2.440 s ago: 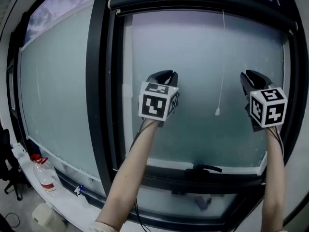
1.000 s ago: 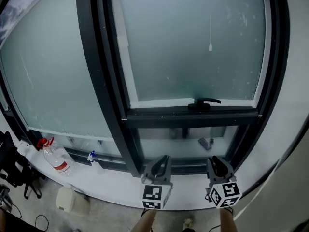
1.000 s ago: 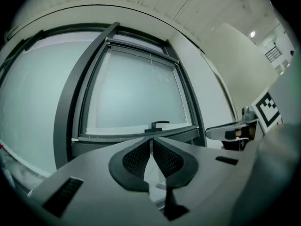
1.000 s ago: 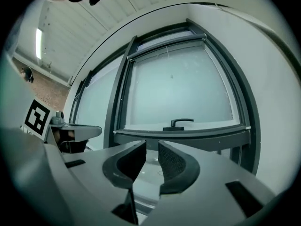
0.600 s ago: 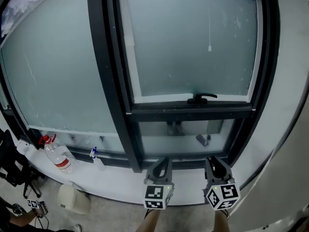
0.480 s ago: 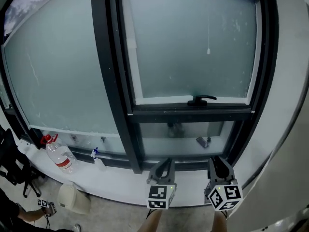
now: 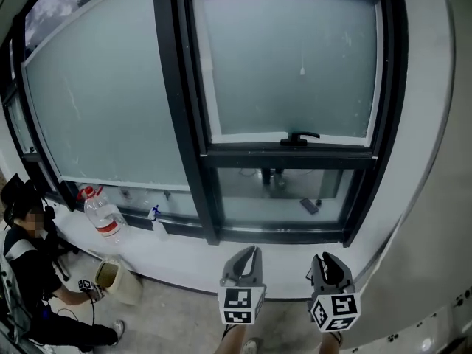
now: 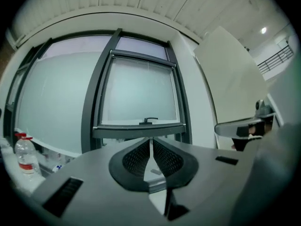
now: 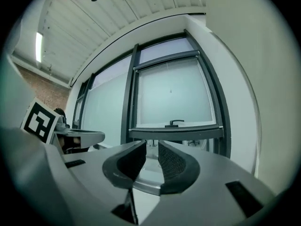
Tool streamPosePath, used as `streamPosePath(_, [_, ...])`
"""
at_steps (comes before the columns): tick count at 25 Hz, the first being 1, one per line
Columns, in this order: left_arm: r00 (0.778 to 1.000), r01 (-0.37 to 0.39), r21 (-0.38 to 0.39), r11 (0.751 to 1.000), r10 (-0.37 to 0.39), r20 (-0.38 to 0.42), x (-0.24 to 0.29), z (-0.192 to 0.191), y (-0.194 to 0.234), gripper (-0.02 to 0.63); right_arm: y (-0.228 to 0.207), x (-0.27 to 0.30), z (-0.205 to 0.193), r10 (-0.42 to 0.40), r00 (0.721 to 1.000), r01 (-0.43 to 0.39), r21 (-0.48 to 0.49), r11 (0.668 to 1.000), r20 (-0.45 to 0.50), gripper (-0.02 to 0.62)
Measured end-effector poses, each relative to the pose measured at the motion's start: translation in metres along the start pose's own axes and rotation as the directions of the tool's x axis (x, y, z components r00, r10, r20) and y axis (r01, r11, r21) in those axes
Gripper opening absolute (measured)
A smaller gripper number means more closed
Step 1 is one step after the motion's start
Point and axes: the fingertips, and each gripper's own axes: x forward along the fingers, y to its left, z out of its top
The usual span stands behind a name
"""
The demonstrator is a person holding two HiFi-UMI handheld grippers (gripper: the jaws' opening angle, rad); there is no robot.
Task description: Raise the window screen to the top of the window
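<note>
Looks to me like the lifting part is basically done here.

Going left to right along the white window ledge (image 7: pixel 184 268):
- a seated person in dark clothes (image 7: pixel 26 271) is down by the floor near its left end
- a clear plastic bottle with a red cap (image 7: pixel 103 216) stands on the ledge
- a small spray bottle with a blue top (image 7: pixel 156 223) is a bit further right
- the dark-framed frosted window (image 7: pixel 295 65) rises over the right part

I can't see any screen material across that pane. Only a thin white pull cord (image 7: pixel 300 28) hangs from the top edge, and the black window handle (image 7: pixel 299 137) sits on the bottom rail. So my guess is the window screen is rolled away at the very top of the frame, pretty much out of the head view. I can't swear it's fully seated though. If it isn't, the next move would be reaching way up for that cord. Otherwise there's nothing left to grab.

Both tongs hang low at the bottom of the head view, below the ledge and well apart from the window.
- **Left tongs** (image 7: pixel 249 254): clenched. In the left gripper view (image 8: pixel 150 142) the ribbed pads meet at the tips with just a sliver of light between them, and nothing is pinched there.
- **Right tongs** (image 7: pixel 325 260): parted only a crack. The right gripper view (image 9: pixel 151 147) shows a narrow gap with just the ledge and window beyond. They're empty and touching nothing.
</note>
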Motion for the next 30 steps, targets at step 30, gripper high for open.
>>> streamPosePath(30, [1.0,-0.011,-0.018,1.0,0.011,0.01,-0.082,0.007,0.004,0.021,0.049,-0.066,0.02,0.0,0.999,0.001,-0.033,0.999,0.041,0.003])
